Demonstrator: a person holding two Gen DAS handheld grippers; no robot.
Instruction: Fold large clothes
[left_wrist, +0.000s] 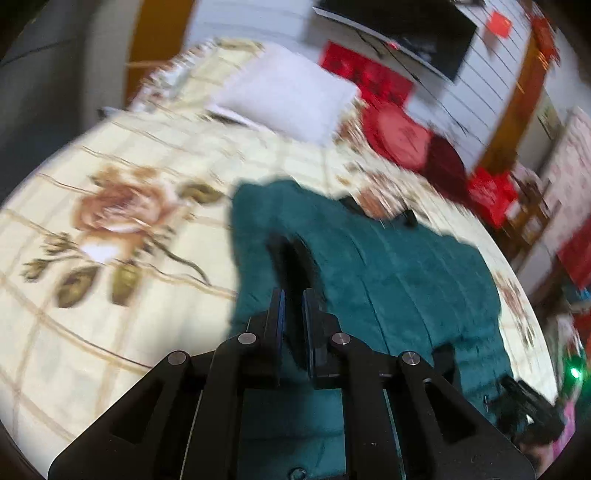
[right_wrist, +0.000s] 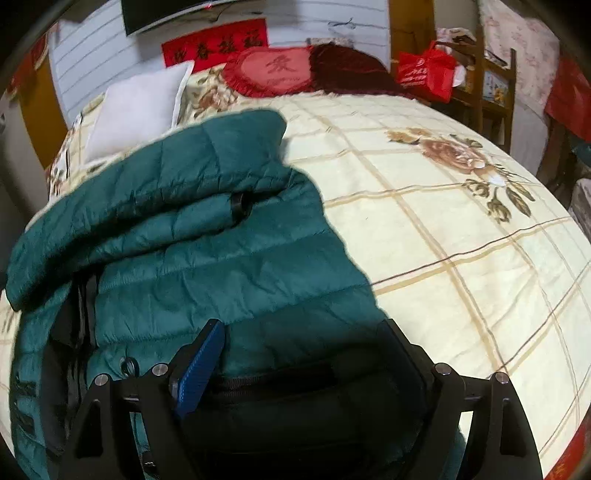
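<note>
A: Where is the jacket?

B: It lies on the bed, on the cream cover with the flower print. It is a green quilted jacket, and one sleeve is laid across the body of it. In the left view the jacket spreads from the middle toward the lower right.

A: What does the left gripper do?

B: Its jaws are nearly together, and a dark fold of the jacket sits between them. The picture is blurred, but it looks clamped on the cloth.

A: And the right gripper?

B: Its jaws are wide apart. One blue pad is seen at the left. The gripper is over the lower edge of the jacket, but nothing is between the fingers.

A: What more is on the bed?

B: A white pillow lies near the head, beside a red cushion. A red bag stands beyond the bed at the right.
</note>
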